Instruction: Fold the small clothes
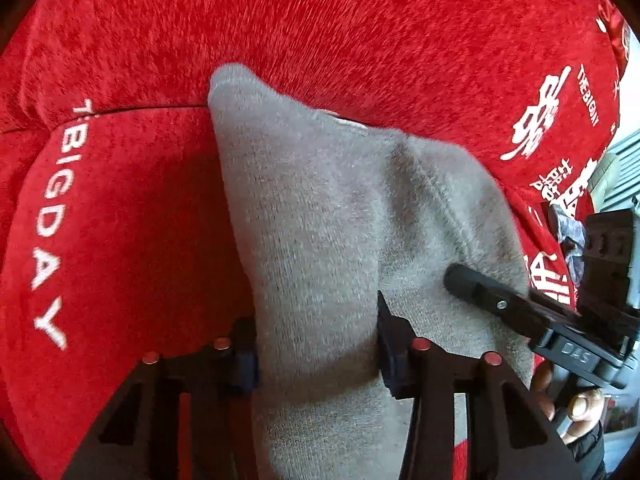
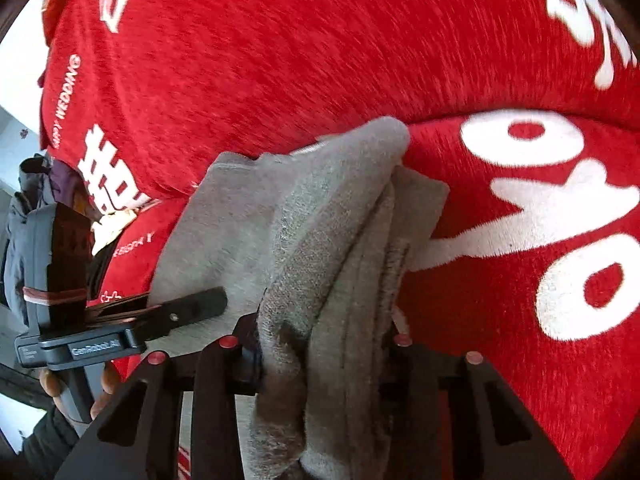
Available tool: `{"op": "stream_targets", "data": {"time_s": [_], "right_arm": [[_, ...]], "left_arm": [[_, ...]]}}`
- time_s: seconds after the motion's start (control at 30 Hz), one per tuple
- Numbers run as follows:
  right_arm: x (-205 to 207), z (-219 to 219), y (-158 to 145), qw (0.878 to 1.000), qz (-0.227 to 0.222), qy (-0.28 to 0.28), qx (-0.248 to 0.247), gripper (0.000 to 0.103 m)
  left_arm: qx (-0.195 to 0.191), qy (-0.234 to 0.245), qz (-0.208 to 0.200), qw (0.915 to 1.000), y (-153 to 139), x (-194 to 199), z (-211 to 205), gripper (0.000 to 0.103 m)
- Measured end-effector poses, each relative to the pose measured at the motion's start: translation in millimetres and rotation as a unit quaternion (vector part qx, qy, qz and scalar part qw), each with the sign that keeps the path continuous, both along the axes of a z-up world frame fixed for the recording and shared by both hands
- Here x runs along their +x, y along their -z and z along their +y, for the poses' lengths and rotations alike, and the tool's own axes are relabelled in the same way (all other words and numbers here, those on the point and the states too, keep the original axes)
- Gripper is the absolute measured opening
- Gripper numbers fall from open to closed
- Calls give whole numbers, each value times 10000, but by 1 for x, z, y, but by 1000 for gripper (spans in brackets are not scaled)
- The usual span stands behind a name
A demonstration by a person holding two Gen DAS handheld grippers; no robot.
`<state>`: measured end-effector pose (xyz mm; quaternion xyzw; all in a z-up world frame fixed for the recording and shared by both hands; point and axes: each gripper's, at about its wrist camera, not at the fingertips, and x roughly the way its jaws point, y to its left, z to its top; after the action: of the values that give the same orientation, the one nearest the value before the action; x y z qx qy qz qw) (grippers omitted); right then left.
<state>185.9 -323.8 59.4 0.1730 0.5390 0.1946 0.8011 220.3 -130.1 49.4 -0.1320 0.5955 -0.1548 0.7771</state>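
Grey cloth (image 1: 320,216), a small fleecy garment, lies on the red blanket (image 1: 320,20) printed with white letters, already bunched into several layers along one edge but not yet a neat fold, so the folding looks only partly done. Left gripper (image 1: 318,344) pinches the flat end between its closed pads, and right gripper (image 2: 324,356) pinches the thick layered edge, both tilted steeply down, side by side.

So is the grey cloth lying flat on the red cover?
No, the grey cloth is bunched in folds between the right gripper fingers.
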Motion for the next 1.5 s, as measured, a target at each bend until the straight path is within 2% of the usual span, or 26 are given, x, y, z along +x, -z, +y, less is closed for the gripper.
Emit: {"op": "stream_targets", "data": {"time_s": [0.13,0.33,0.53,0.73,0.93,1.3,1.4,1.5], "right_arm": [[-23,19,-32,9994,-298,-79,-130,39],[-70,38,-67,9985,-474,-88,-249,39],[-120,58,-82,9966,-655,-165,-473,39],[-160,77,-81,9954,-667,-365,-577,39],[-190,94,-79,9937,-635,-502,-772,39],[-204,102,-49,9936,-498,-453,-912,38],[-201,98,-40,9933,-500,-439,-945,39],[-192,89,-29,9951,-332,-414,-840,40]], "left_arm": [[222,59,-214,9995,-27,-26,-1,46],[54,-44,-204,9998,-59,-68,22,46],[313,186,-247,9990,-71,-110,32,46],[732,304,-377,9961,-75,-153,38,46],[608,239,-321,9974,-64,-186,52,46],[688,313,-234,9969,-31,-198,63,47],[606,176,-252,9977,-22,-196,69,57],[446,-44,-245,9987,-17,-196,82,73]]}}
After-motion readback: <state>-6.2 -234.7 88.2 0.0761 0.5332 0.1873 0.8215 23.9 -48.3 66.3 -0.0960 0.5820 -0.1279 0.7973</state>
